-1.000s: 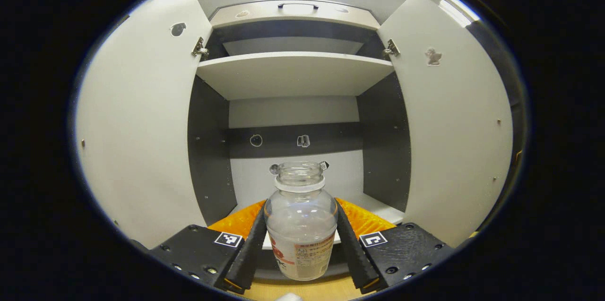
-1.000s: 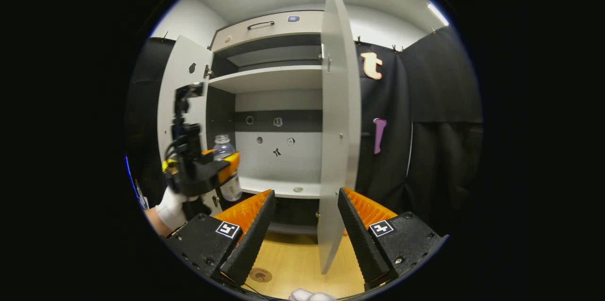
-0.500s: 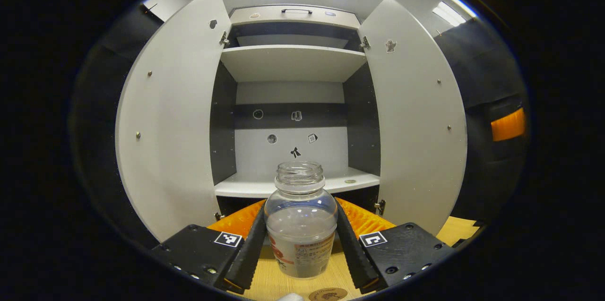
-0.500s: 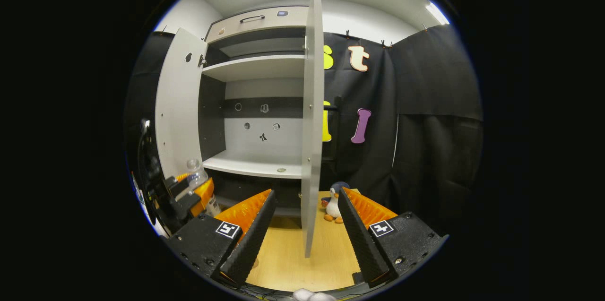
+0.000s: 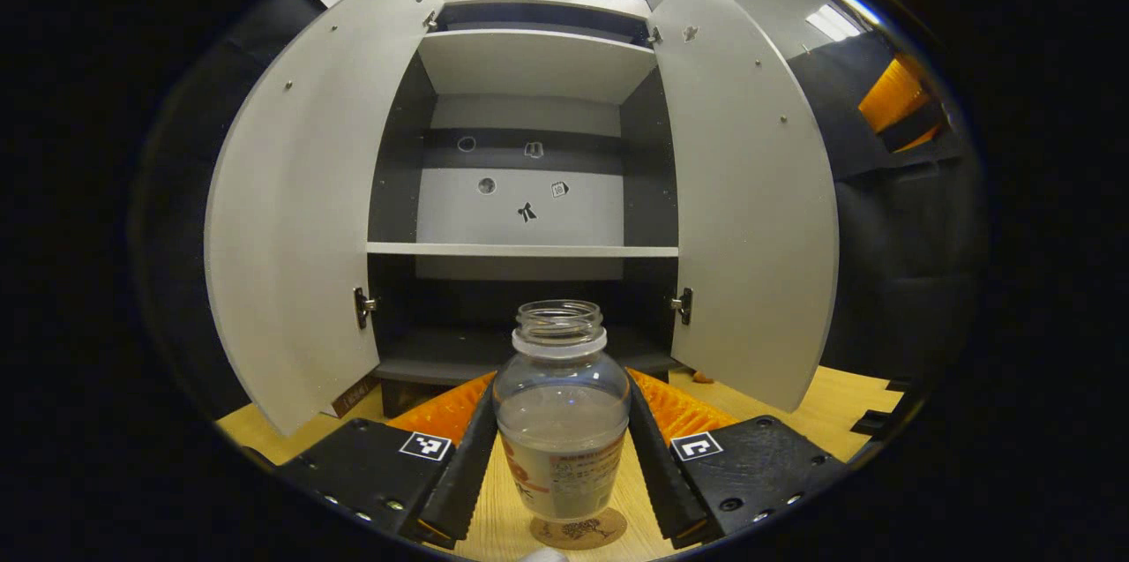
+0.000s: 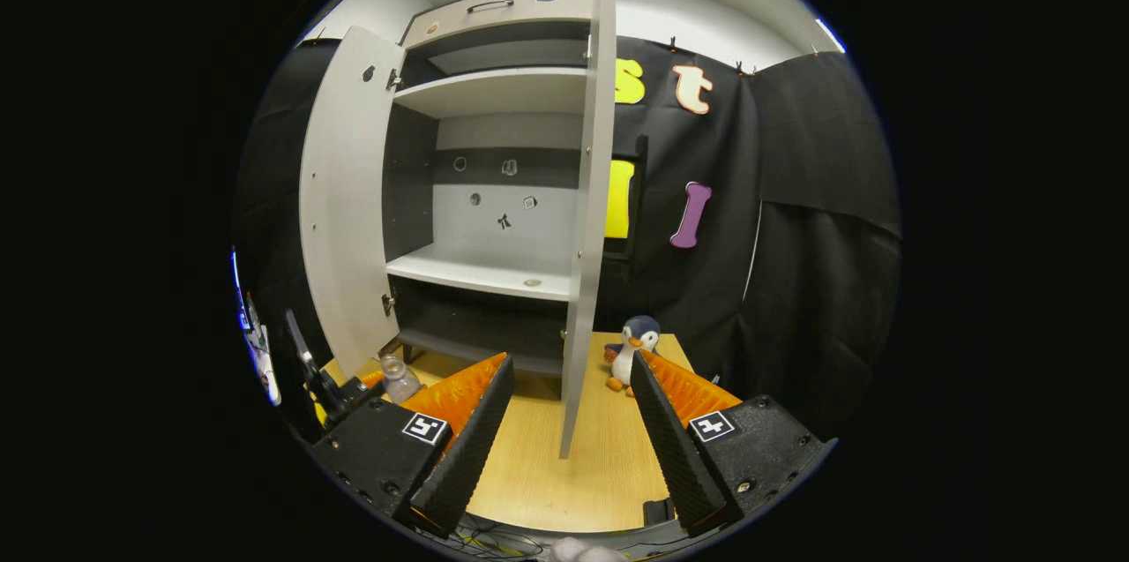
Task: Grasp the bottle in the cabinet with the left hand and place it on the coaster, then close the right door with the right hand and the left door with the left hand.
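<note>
Left gripper view: bottle [image 5: 562, 421] clamped upright above coaster [image 5: 578, 531].

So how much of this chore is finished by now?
Done: the bottle is out of the cabinet. In hand: the left tongs grip it right over the coaster, not yet let go. Left: the right door, edge-on before the open right tongs, and the left door both stand open.

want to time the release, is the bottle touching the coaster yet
Cannot tell: in the left gripper view the bottle base overlaps the coaster, hiding any gap.
</note>
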Demonstrator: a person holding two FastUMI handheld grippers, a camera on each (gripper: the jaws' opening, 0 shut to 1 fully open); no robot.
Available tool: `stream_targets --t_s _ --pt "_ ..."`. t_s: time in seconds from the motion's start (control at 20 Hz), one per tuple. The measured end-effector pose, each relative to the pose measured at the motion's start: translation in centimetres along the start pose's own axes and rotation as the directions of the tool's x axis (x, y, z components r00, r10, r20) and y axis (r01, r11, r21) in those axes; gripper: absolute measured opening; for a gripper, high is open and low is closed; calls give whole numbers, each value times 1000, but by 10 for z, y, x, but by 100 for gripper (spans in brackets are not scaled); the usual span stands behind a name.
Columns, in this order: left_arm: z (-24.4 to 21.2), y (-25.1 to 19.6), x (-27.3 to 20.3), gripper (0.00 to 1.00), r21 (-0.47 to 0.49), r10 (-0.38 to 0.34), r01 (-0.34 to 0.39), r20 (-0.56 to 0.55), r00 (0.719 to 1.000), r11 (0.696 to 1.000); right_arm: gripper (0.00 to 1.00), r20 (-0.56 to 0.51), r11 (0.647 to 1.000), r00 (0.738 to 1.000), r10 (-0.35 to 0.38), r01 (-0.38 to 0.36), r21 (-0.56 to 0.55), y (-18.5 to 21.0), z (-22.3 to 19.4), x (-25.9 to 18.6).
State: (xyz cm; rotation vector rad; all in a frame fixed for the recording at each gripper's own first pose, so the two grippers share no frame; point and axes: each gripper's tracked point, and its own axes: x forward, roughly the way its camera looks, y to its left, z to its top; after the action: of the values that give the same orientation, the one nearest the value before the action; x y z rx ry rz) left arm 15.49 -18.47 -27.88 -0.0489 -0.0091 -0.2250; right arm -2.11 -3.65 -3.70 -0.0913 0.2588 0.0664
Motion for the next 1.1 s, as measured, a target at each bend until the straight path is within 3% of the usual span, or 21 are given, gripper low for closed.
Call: stream_targets --t_s 0.25,0.45,0.8,0.95,1.1 --pt "-47 -12 7 75 14 -29 29 -51 998 999 82 -56 1000 998 22 -21 9 3 -8 -3" --pt "-69 -10 10 75 -23 -10 8 -90 996 1000 82 -73 999 997 28 -29 -15 -1 -11 -4" --pt "-63 -9 11 81 -7 -5 4 -72 997 1000 82 -53 998 997 53 -54 -24 2 -7 0" --pt "-51 -3 10 97 5 3 -2 -62 998 1000 82 -36 998 998 57 -58 -18 4 -4 1" --pt "-22 -3 9 98 10 -9 9 -35 999 1000 82 -15 999 998 53 -53 -7 6 0 3"
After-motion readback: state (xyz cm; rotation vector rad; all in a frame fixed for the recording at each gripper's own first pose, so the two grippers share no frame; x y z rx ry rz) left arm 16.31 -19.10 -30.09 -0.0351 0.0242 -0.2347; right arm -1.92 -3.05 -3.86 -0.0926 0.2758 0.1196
